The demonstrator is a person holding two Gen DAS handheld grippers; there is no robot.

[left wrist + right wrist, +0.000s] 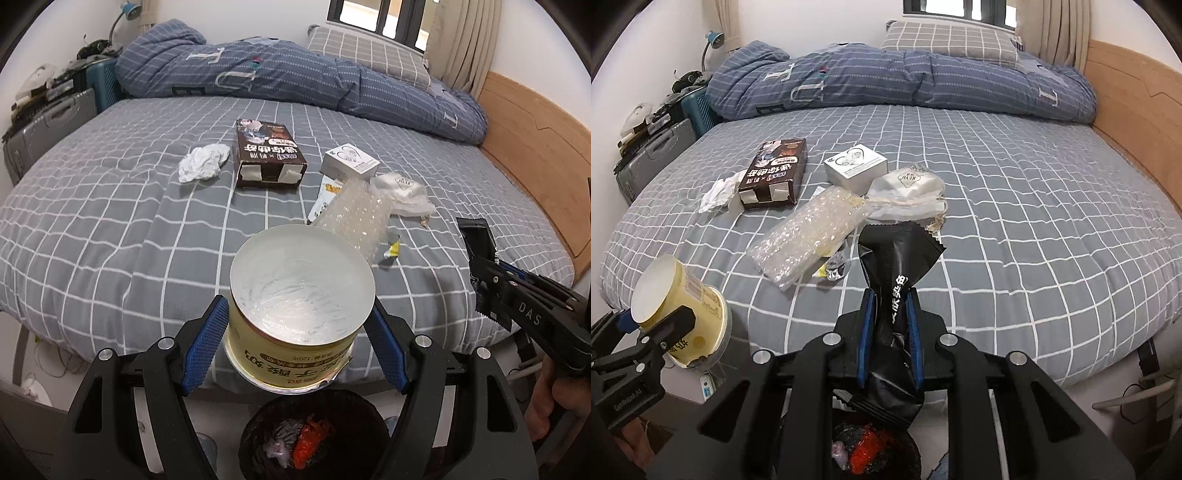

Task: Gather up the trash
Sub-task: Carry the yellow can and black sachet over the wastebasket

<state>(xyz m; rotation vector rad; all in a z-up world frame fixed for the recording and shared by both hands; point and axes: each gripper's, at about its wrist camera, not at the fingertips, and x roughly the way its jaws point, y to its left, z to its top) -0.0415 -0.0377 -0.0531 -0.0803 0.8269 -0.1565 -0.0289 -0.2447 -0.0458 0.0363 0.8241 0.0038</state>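
Left wrist view: left gripper (299, 332) clamps a yellow tub (295, 314) above the trash bin (314, 435). Right gripper (888, 332) pinches a black wrapper (894, 273) above that bin; bubble wrap (809, 236) lies on the bed (1034, 221) beyond it.

So the left gripper (297, 343) has its blue pads clamped on either side of a yellow tub (295, 317), which is tipped so its pale round end faces up toward the bed. Right underneath is a black-lined trash bin (314, 435) with something red and something grey already in it. Over on the right edge the right gripper (487, 291) is pinching a black wrapper (476, 236). Still lying on the grey checked bed (110, 221): a crumpled white tissue (203, 162), a dark brown box (267, 151), a small white box (349, 162), bubble wrap (354, 218) and a whitish pouch (400, 194), the last few bunched close together.
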